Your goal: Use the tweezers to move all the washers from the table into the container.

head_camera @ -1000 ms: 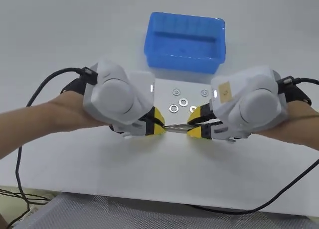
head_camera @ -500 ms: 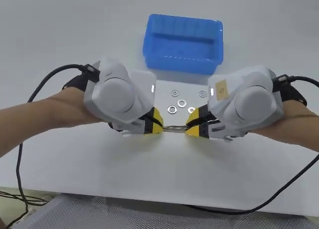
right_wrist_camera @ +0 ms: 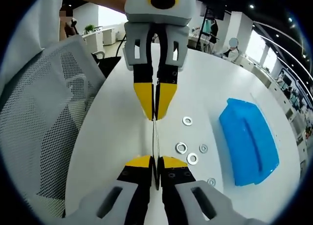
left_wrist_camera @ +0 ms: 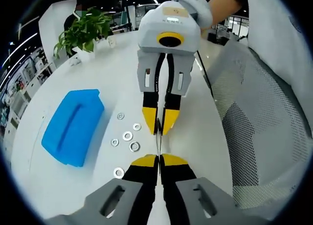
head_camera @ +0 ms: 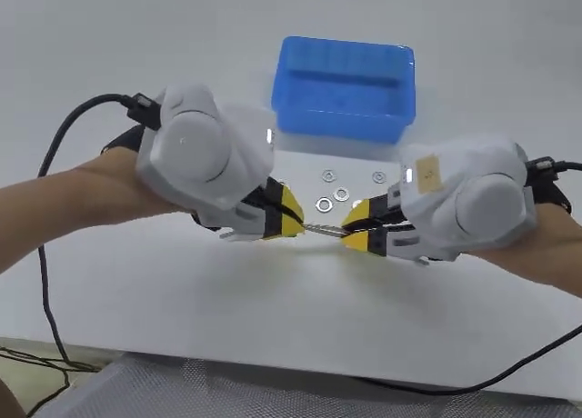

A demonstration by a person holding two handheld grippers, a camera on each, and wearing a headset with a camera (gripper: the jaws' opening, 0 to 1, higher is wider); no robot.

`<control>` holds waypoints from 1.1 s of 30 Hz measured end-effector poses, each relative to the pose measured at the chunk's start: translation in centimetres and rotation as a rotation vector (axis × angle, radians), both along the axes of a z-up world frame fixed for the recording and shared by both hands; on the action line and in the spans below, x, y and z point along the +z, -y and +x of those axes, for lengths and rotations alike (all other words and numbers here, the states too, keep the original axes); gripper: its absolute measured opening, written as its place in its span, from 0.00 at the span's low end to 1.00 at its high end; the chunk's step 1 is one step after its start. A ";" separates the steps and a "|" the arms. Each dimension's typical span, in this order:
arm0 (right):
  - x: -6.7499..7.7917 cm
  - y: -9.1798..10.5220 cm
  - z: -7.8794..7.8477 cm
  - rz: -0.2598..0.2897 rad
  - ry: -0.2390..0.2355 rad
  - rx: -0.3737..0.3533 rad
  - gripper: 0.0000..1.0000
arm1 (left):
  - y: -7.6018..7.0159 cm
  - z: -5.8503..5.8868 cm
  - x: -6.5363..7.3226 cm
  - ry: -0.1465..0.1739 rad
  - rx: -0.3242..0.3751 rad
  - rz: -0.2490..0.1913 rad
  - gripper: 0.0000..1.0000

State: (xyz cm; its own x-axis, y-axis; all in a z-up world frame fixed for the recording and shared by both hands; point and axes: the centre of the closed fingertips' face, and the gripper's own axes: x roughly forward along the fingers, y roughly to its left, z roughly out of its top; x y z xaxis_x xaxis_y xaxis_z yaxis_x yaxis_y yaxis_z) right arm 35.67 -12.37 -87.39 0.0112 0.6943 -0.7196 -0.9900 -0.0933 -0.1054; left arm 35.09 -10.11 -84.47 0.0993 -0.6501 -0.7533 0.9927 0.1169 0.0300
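Thin metal tweezers [head_camera: 320, 227] span the gap between my two grippers just above the white table [head_camera: 273, 300]. My left gripper [head_camera: 291, 220] is shut on one end and my right gripper [head_camera: 351, 231] is shut on the other. In the left gripper view, my jaws [left_wrist_camera: 159, 159] pinch the tweezers [left_wrist_camera: 159, 143], facing the right gripper [left_wrist_camera: 160, 129]. In the right gripper view, my jaws [right_wrist_camera: 155, 160] pinch the tweezers [right_wrist_camera: 155, 137], facing the left gripper [right_wrist_camera: 155, 115]. Several steel washers [head_camera: 323, 204] [left_wrist_camera: 127, 135] [right_wrist_camera: 181, 147] lie loose just beyond. The blue container [head_camera: 346, 86] [left_wrist_camera: 73, 124] [right_wrist_camera: 249, 139] stands behind them.
Black cables [head_camera: 55, 154] trail from both grippers over the table's front edge. A mesh chair back [right_wrist_camera: 44, 112] [left_wrist_camera: 254, 112] sits at the near side. A potted plant [left_wrist_camera: 85, 32] stands far off on the table.
The head camera has shifted a little. My left gripper has risen slightly against the right one. Both stay shut on the tweezers; the washers have not moved.
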 end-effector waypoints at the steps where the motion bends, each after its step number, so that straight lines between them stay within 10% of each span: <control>1: 0.1 -0.1 0.0 0.011 0.006 -0.001 0.07 | 0.0 -0.1 0.2 0.008 -0.006 0.006 0.06; 19: 2.0 -0.2 0.2 0.273 -0.059 -0.112 0.07 | 1.7 0.2 3.2 0.017 0.027 -0.049 0.06; 33: 2.7 1.1 0.4 0.278 -0.039 -0.091 0.07 | 5.9 0.9 5.0 0.053 0.008 -0.177 0.06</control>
